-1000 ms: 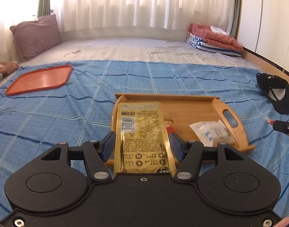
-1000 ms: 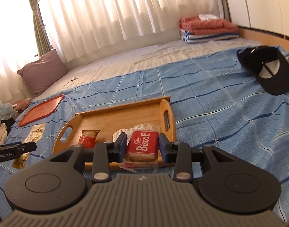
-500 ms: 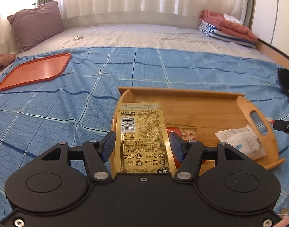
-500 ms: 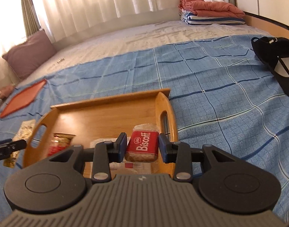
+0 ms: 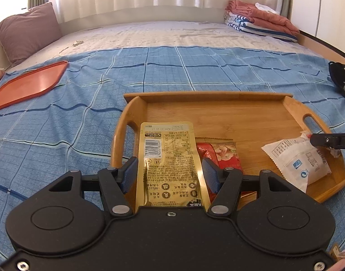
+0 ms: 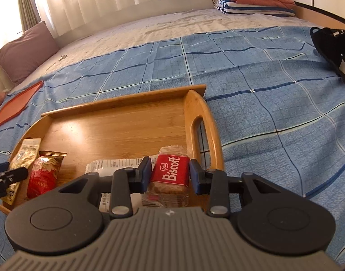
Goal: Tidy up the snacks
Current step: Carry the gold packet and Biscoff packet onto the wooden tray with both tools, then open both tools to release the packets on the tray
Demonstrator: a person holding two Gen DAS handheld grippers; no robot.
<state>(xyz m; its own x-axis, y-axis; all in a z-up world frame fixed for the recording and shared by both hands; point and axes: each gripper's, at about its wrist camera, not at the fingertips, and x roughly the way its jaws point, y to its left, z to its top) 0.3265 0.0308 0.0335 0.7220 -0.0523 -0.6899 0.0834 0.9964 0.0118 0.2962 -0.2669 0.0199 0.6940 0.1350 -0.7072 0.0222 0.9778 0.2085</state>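
My left gripper (image 5: 170,171) is shut on a gold snack packet (image 5: 170,153), held over the left end of the wooden tray (image 5: 217,113). A red snack packet (image 5: 219,153) and a white packet (image 5: 296,158) lie on the tray floor. My right gripper (image 6: 169,174) is shut on a red Biscoff biscuit pack (image 6: 170,174) above the tray's (image 6: 127,131) right end, just inside its handle. In the right wrist view the red packet (image 6: 44,174), the white packet (image 6: 113,164) and the gold packet (image 6: 25,155) show at the tray's near side.
The tray rests on a blue checked blanket (image 5: 82,113) on a bed. An orange tray (image 5: 27,83) lies at the left, a purple cushion (image 5: 27,31) behind it. Folded towels (image 5: 260,18) sit far right, a black bag (image 6: 330,45) at the right edge.
Both grippers have moved forward and down over the wooden tray, each still holding its packet. The tray now looks larger and closer in both views.
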